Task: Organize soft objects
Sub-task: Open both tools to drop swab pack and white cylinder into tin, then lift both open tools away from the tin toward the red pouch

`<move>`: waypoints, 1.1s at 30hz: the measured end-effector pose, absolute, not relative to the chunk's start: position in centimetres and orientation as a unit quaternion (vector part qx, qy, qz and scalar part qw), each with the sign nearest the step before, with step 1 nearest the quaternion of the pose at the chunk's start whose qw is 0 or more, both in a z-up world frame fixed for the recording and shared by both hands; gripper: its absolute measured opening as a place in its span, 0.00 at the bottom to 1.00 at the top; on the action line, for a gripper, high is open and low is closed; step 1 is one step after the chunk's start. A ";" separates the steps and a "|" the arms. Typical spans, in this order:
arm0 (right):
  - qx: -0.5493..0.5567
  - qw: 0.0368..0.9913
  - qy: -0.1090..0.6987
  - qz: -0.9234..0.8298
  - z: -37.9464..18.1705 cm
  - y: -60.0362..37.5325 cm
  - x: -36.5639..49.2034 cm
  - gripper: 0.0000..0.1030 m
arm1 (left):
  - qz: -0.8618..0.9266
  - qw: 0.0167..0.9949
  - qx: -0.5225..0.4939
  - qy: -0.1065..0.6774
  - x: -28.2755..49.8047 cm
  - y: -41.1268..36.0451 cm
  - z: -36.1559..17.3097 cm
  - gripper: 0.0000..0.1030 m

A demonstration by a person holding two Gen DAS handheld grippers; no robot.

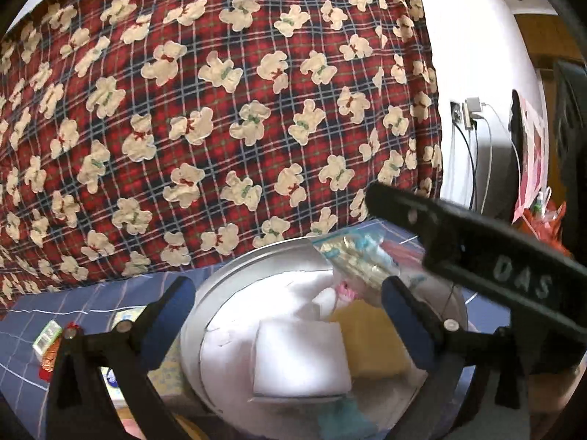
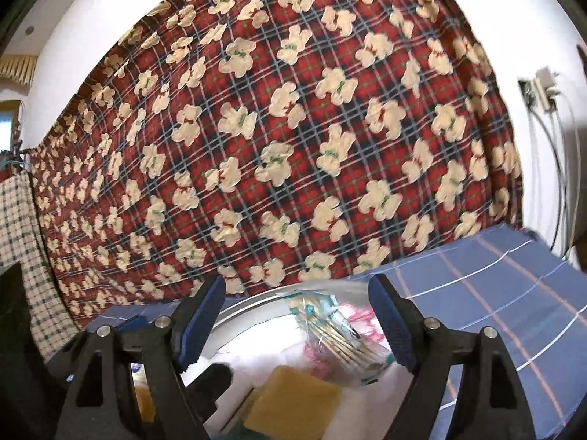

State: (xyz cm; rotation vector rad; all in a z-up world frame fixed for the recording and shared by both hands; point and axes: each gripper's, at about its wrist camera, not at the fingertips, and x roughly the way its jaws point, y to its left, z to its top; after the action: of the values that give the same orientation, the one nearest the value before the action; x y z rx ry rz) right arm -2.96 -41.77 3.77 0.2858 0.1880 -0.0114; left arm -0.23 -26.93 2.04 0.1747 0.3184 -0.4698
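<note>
A round metal basin sits on a blue checked sheet. It holds a folded white cloth, a yellow sponge, a clear packet of thin sticks and something pink. My left gripper hovers over the basin, open, with nothing between its blue pads. One black finger of the other gripper crosses the right side of the left wrist view. In the right wrist view my right gripper is open above the same basin, over the packet and sponge, gripping nothing.
A red plaid blanket with bear shapes hangs right behind the basin. The blue sheet stretches to the right. Small packets lie left of the basin. A wall socket with cables is at the right, a checked cloth at the far left.
</note>
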 end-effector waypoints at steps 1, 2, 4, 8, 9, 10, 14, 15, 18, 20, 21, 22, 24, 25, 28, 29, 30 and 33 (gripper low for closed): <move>0.140 0.985 0.095 -0.015 3.7 -41.8 -2.9 0.80 | -0.232 0.955 0.082 0.163 -0.1 -26.7 1.9 1.00; 0.139 0.985 0.098 -0.022 3.7 -41.9 -2.8 0.80 | -0.233 0.955 0.077 0.169 -0.1 -26.5 1.8 1.00; 0.140 0.985 0.099 -0.031 3.6 -42.2 -2.8 0.80 | -0.231 0.954 0.062 0.180 0.0 -25.7 1.6 1.00; 0.144 0.984 0.089 -0.053 3.5 -42.6 -3.4 0.80 | -0.224 0.957 0.050 0.176 -0.4 -24.6 1.5 1.00; 0.146 0.984 0.087 -0.059 3.4 -42.6 -3.5 0.80 | -0.222 0.958 0.048 0.176 -0.5 -24.5 1.4 1.00; 0.147 0.983 0.084 -0.065 3.3 -42.7 -3.7 0.80 | -0.221 0.958 0.048 0.175 -0.6 -24.4 1.4 1.00; 0.147 0.982 0.063 -0.103 3.0 -42.3 -4.6 0.80 | -0.212 0.960 0.053 0.173 -0.9 -23.9 1.0 1.00; 0.141 0.982 0.053 -0.115 3.1 -42.0 -5.0 0.80 | -0.212 0.961 0.054 0.172 -1.0 -23.7 0.9 1.00; 0.109 0.981 0.032 -0.154 3.2 -41.0 -6.0 0.88 | -0.209 0.962 0.057 0.169 -1.3 -23.4 0.9 1.00; 0.089 0.981 0.022 -0.173 3.2 -40.4 -6.6 0.89 | -0.207 0.963 0.058 0.164 -1.7 -23.1 0.9 1.00; 0.082 0.980 0.019 -0.178 3.3 -40.2 -6.9 0.89 | -0.206 0.964 0.059 0.161 -1.9 -23.0 0.9 1.00; 0.070 0.980 0.009 -0.186 3.2 -39.8 -7.3 0.89 | -0.203 0.965 0.061 0.154 -2.2 -22.9 0.9 1.00; 0.056 0.979 -0.006 -0.195 3.2 -39.3 -8.0 0.89 | -0.195 0.969 0.070 0.137 -2.7 -22.8 0.9 1.00; 0.050 0.979 -0.009 -0.199 3.2 -39.0 -8.2 0.89 | -0.195 0.969 0.073 0.135 -2.9 -22.8 1.0 1.00; 0.049 0.978 0.006 -0.202 3.1 -38.7 -8.1 0.89 | -0.194 0.969 0.074 0.135 -3.3 -22.4 0.8 1.00; 0.049 0.978 0.014 -0.201 3.0 -38.6 -8.0 0.89 | -0.193 0.969 0.074 0.135 -3.4 -22.3 0.8 1.00; 0.049 0.979 0.022 -0.199 2.8 -38.5 -8.0 0.89 | -0.191 0.969 0.076 0.135 -3.5 -22.1 0.7 1.00; 0.049 0.981 0.039 -0.184 2.5 -37.8 -8.0 0.89 | -0.192 0.969 0.076 0.136 -3.7 -21.7 0.7 1.00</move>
State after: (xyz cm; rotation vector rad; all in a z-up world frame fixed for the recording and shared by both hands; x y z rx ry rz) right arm -8.03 -37.84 2.55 0.0978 0.0785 -0.3702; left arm -3.73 -21.72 0.68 0.1538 0.2747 -0.3883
